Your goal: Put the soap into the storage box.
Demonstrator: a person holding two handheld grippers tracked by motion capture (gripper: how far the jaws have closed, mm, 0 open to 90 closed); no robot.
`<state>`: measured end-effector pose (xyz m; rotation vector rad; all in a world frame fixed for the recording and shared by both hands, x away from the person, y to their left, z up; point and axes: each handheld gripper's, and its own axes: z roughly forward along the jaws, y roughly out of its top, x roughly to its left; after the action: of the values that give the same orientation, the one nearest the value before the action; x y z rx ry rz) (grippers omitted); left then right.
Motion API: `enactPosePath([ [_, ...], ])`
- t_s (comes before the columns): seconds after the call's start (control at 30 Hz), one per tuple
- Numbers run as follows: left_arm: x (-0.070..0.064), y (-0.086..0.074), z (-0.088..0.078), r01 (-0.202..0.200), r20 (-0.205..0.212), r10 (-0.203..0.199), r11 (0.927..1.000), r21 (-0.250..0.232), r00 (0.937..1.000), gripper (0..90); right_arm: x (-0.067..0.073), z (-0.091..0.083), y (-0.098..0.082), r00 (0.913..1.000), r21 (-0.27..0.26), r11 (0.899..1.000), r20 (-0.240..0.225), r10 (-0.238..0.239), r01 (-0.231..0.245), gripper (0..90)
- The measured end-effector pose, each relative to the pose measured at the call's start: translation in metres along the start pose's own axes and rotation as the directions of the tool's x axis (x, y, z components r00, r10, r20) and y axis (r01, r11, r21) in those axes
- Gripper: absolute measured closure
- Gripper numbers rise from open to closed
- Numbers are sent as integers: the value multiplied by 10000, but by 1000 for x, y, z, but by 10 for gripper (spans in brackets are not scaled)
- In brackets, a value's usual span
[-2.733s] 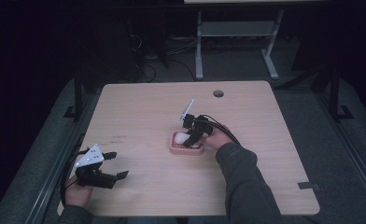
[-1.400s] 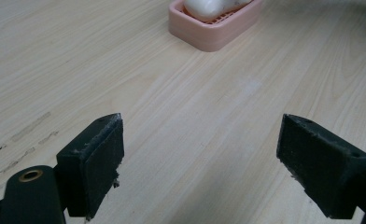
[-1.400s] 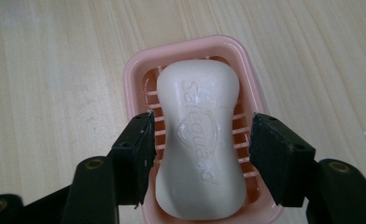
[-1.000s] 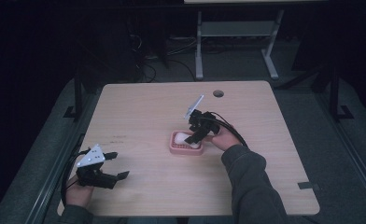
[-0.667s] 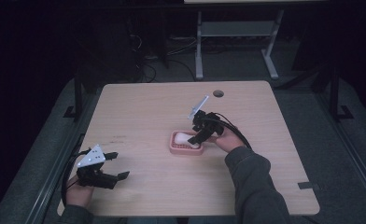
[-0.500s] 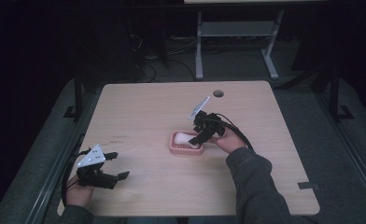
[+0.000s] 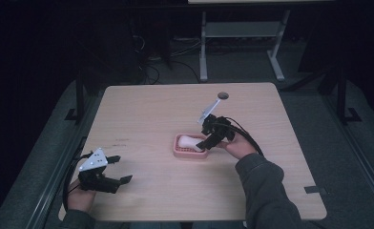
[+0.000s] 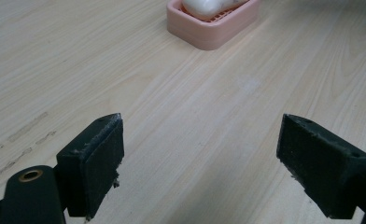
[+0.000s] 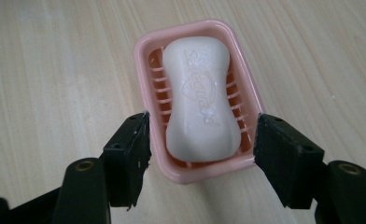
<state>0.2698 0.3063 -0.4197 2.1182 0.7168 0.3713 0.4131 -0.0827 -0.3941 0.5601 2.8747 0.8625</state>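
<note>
Soap point(image 9: 199, 98): lies in the pink dish point(image 9: 146, 70), mid-table.
My right gripper point(image 9: 202, 140): jaws just opened, released, straddling the dish.
My left gripper point(image 8: 209, 163): spread wide, holding nothing, near the table's point(image 7: 142, 109) front-left corner.

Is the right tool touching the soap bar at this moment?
Apart. In the right gripper view the right tool straddles the pink soap dish, and dish shows between each pad and the soap bar. Its jaws have just been opening.

Your right gripper point(image 9: 202, 140) has drawn back from the soap point(image 9: 200, 98), jaws just opening, clear of it.
</note>
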Motion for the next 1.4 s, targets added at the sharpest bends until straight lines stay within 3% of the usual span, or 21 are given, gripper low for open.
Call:
enactPosePath([
  [0.67, 0, 0, 1, -11, 2, 11, 10000, 12, 10000, 148, 1, -10, -27, 9980, -154, 9980, -112, 617, -619, 346],
  [0.83, 0, 0, 1, 10, -15, -10, 10000, 25, 10000, 148, 3, -14, -32, 9986, -377, 9979, 0, 534, -534, 346],
  [1.07, 0, 0, 1, -8, -9, 8, 10000, 22, 10000, 148, 4, -17, -43, 9969, -264, 9966, 42, 782, -780, 343],
  [1.4, 0, 0, 1, -59, -5, 59, 10000, 60, 10000, 148, 7, -23, -52, 9976, -409, 9969, 150, 680, -673, 345],
])
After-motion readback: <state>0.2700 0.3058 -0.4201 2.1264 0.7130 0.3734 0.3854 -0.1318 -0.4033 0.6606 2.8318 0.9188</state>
